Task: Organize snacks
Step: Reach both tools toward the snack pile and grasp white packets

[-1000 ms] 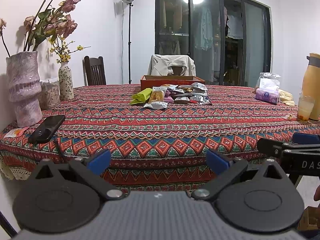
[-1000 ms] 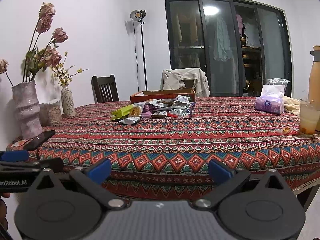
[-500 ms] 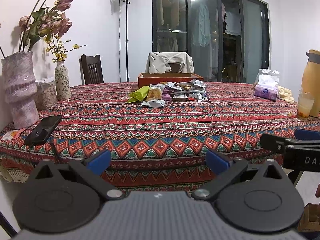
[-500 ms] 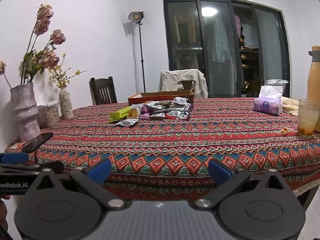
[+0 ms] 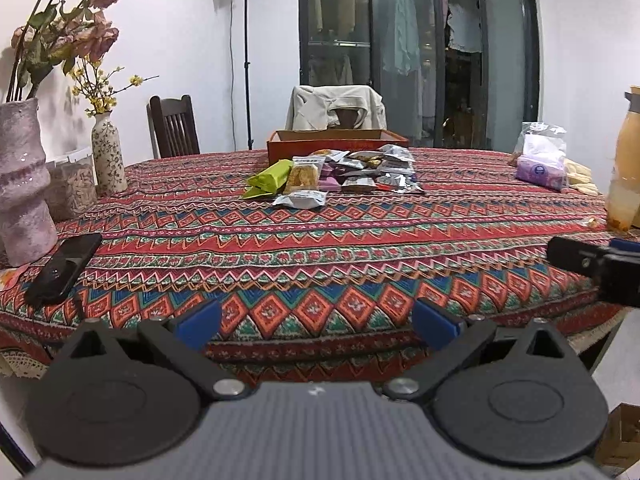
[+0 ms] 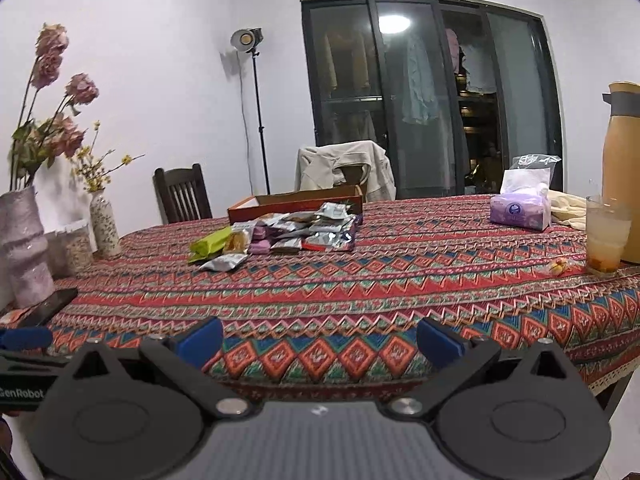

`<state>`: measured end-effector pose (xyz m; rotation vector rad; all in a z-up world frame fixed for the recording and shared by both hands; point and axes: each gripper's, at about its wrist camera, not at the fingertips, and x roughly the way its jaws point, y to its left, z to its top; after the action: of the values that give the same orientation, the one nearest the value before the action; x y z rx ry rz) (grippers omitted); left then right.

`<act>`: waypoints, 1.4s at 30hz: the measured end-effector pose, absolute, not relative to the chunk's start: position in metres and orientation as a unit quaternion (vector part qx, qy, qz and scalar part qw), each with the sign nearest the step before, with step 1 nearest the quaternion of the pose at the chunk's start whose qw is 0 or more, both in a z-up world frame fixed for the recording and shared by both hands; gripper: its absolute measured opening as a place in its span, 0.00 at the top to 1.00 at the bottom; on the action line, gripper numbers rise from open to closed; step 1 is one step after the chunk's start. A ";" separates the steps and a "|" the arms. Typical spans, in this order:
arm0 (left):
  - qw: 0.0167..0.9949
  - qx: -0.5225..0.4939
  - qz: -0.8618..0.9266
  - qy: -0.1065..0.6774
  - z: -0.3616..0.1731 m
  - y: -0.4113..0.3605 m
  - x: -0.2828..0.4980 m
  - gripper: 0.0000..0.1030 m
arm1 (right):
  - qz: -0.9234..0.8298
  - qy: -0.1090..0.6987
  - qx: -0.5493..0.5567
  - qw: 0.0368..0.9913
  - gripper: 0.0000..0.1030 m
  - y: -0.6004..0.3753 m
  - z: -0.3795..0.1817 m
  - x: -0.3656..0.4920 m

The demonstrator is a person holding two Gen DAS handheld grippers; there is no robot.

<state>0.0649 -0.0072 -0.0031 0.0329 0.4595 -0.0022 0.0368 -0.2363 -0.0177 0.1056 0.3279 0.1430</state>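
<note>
A loose heap of snack packets [image 5: 352, 174] is seen lying toward the far side of the counter [image 5: 320, 248], which is covered by a red, blue and green patterned cloth. The heap is made up of small foil and plastic wrappers; a bright green packet [image 5: 269, 178] lies at its left edge, a clear packet with golden contents [image 5: 303, 178] is set just beside that, and a silver packet [image 5: 301, 200] lies alone at the near edge. Directly behind the heap, an open orange-brown box [image 5: 336, 145] is placed, touching or nearly touching the rearmost packets. The same heap [image 6: 296, 230] and box [image 6: 294, 204] are shown from the right wrist view. The left hand-held gripper [image 5: 316, 322] is held at the near edge of the counter with its blue-tipped fingers spread wide and nothing between them. The right hand-held gripper [image 6: 320, 340] is likewise held released and empty at the near edge, well apart from the snacks. At the left side, a black phone [image 5: 64, 268], a tall pink vase [image 5: 22, 180] with dried flowers and a small patterned vase [image 5: 108, 156] are seen. At the right, a purple tissue pack [image 6: 520, 210], a glass of pale drink [image 6: 606, 236] and a tan flask [image 6: 624, 172] are placed. Two chairs, one draped with a pale jacket [image 5: 336, 108], are set behind the counter.
</note>
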 end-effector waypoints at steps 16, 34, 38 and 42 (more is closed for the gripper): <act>0.970 -0.012 -0.008 0.241 0.026 0.028 0.196 0.00 | 0.101 0.191 0.064 0.974 0.00 -0.217 0.000 0.153; 0.945 0.004 -0.066 0.320 -0.017 0.036 0.407 0.00 | 0.130 0.223 0.029 0.966 0.06 -0.173 0.004 0.348; 0.939 0.023 -0.059 0.338 -0.037 0.028 0.423 0.12 | 0.140 0.232 0.034 0.962 0.07 -0.168 -0.001 0.372; 0.941 0.018 -0.086 0.327 -0.036 0.033 0.414 0.37 | 0.164 0.252 0.057 0.952 0.16 -0.161 -0.008 0.391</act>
<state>0.4137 0.0331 -0.0363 0.0376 0.6673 -0.1763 0.3906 -0.1612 -0.0084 0.1149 0.5126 0.3323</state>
